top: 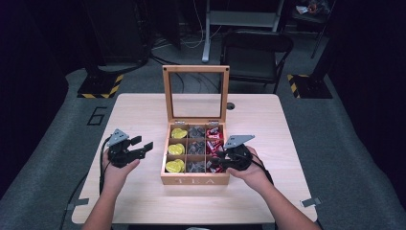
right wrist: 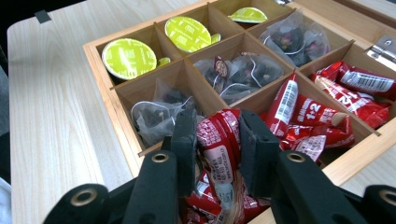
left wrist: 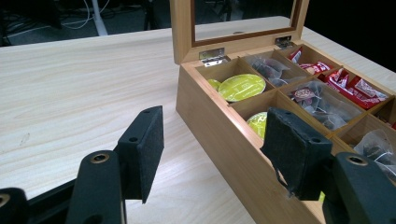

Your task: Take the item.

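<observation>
Dark floor with cables, a black chair and yellow-black striped markings surrounded the light wooden tabletop when I looked at this moment. Near the front edge of the tabletop, my two forearms came in. My left gripper was left of the wooden tea box, a little apart from its left wall, and its jaws stood spread with nothing between them; in the left gripper view I saw the box wall just beyond the jaws. My right gripper was at the front right corner of the box, over the nearest compartment of the right column. In the right gripper view its jaws were pinching a red sachet between the pads, and the sachet was still low in that compartment, among the other red sachets.

The box stood around the middle of the tabletop, with the word TEA on its front wall. It had nine compartments: yellow-green capsules in the left column, clear bags of dark tea in the middle column, red sachets in the right one. Behind them the glass lid stood upright, open on its hinges at the far side of the box.
</observation>
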`<control>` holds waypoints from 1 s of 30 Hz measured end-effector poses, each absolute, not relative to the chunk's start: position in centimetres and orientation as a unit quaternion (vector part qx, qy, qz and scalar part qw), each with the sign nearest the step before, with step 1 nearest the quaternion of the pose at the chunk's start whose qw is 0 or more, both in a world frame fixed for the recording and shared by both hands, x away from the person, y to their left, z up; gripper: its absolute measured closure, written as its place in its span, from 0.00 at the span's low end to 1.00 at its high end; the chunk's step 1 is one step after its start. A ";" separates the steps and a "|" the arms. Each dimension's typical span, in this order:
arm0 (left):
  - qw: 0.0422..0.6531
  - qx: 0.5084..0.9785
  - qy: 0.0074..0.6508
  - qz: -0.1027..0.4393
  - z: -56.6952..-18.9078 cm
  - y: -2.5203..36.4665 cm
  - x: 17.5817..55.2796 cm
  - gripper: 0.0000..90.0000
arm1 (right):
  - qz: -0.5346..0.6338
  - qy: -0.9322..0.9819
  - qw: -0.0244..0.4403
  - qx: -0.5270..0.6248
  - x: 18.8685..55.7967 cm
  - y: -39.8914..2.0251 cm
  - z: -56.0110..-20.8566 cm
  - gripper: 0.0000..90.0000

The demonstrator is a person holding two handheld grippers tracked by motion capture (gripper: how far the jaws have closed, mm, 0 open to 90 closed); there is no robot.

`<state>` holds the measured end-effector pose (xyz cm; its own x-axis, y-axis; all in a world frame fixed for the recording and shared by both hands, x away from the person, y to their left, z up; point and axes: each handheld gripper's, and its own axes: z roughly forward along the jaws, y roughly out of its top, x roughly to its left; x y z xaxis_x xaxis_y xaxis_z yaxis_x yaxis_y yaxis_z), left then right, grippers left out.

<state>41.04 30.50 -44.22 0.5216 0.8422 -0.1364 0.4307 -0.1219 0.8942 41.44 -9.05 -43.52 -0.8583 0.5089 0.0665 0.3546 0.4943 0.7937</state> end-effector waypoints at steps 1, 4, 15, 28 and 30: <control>0.493 0.719 0.443 0.208 -44.2 30.5 41.1 0.43 | 0.437 0.859 0.089 0.251 41.5 -9.1 -43.4 0.77; 0.493 0.717 0.446 0.209 -44.3 30.5 41.1 0.43 | 0.440 0.858 0.088 0.250 41.5 -9.2 -43.1 0.77; 0.492 0.719 0.444 0.211 -44.3 30.5 41.0 0.43 | 0.444 0.854 0.100 0.251 41.3 -9.7 -41.7 0.77; 0.483 0.725 0.443 0.212 -44.6 30.5 41.0 0.43 | 0.453 0.845 0.118 0.260 41.4 -10.7 -40.3 0.77; 0.483 0.724 0.444 0.213 -44.6 30.5 41.0 0.43 | 0.453 0.843 0.118 0.264 41.3 -10.9 -40.1 0.77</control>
